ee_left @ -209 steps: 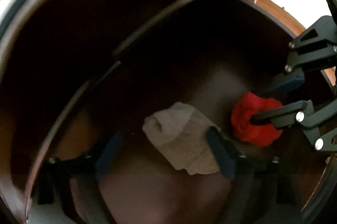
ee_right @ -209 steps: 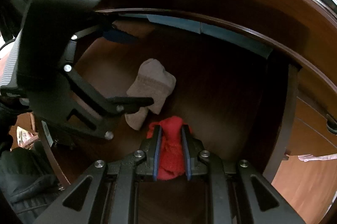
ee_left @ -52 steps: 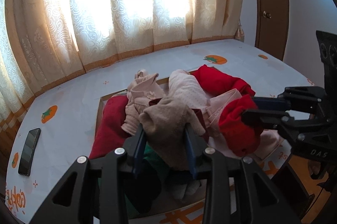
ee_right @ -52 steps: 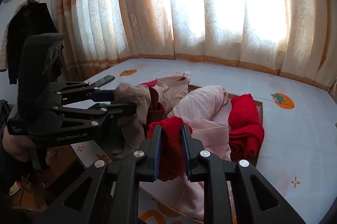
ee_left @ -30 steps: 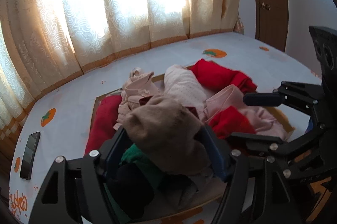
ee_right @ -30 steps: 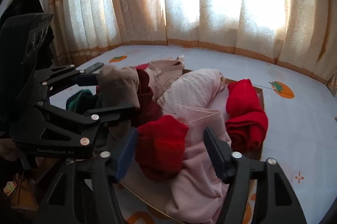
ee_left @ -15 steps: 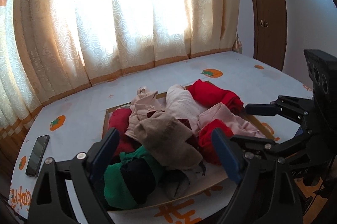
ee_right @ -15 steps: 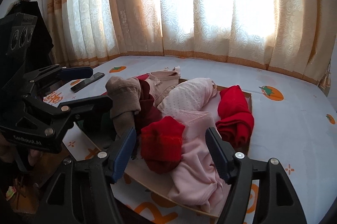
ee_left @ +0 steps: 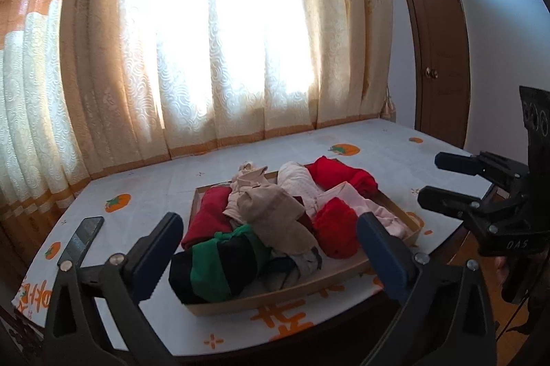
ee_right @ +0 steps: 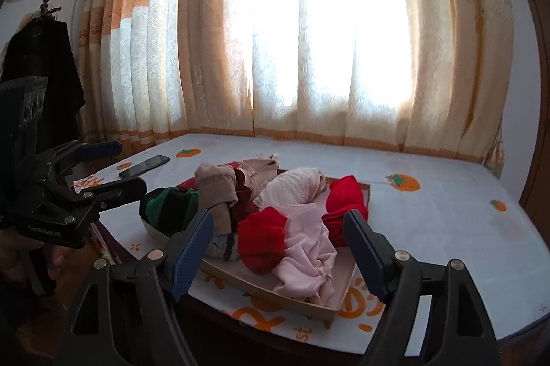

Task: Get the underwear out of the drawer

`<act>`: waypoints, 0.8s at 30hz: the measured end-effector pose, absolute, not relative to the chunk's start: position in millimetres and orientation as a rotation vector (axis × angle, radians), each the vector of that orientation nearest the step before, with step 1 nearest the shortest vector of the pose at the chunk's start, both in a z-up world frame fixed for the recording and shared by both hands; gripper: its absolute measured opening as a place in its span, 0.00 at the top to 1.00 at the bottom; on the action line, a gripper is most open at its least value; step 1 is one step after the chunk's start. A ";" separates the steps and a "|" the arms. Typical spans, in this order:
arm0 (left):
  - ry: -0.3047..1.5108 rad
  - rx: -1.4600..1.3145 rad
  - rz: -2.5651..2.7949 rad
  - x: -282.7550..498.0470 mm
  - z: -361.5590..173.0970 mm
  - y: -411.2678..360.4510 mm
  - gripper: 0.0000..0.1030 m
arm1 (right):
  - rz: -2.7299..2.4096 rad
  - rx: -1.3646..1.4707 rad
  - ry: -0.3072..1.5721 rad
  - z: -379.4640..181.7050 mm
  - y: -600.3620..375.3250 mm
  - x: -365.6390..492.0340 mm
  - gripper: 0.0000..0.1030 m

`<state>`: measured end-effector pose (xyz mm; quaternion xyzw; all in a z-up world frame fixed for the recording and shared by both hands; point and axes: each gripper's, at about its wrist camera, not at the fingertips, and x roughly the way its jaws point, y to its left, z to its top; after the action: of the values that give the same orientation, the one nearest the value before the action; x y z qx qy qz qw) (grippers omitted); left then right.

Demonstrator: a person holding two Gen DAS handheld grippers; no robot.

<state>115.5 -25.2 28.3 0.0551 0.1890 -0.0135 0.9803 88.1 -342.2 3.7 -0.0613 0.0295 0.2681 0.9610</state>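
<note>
Here, two hand-held grippers face a shallow cardboard tray [ee_left: 343,276] heaped with folded clothing, set on a surface [ee_left: 144,180] covered by a white cloth printed with orange fruit. The left gripper [ee_left: 271,249] has its blue-padded jaws spread wide and opening, with nothing pressed between them; the pile shows in the gap beyond them, clear of the pads. The right gripper [ee_right: 278,249] likewise has its jaws apart and opening, empty, framing the clothes ahead of it.

A beige underwear piece [ee_left: 275,214] lies draped on top of the heap near the tray's middle, resting over a green-and-black bundle [ee_left: 220,266] at the near left corner. Just beside it to the right sits a small red underwear piece [ee_right: 263,237], lying on a pale pink garment [ee_right: 306,252]. Further back in the tray are a folded red garment [ee_left: 340,177], a dotted cream garment [ee_right: 292,187] and another red fold [ee_left: 208,214] along the left edge.

A dark phone [ee_left: 80,237] lies on the cloth, well apart from the tray on its left. Cream and orange curtains [ee_right: 309,56] hang behind, bright with daylight. A brown door [ee_left: 436,56] stands at the right in the left wrist view, and a dark coat [ee_right: 41,74] hangs at the left in the right wrist view.
</note>
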 end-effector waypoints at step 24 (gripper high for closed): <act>0.385 0.068 -0.018 95.9 14.1 -25.9 0.01 | 0.543 -0.174 0.001 -7.3 -333.1 54.6 0.20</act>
<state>95.9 -25.9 14.1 0.0340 0.1911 -0.0091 0.9809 54.6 -333.1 -7.3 -0.0860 0.0007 0.2676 0.9597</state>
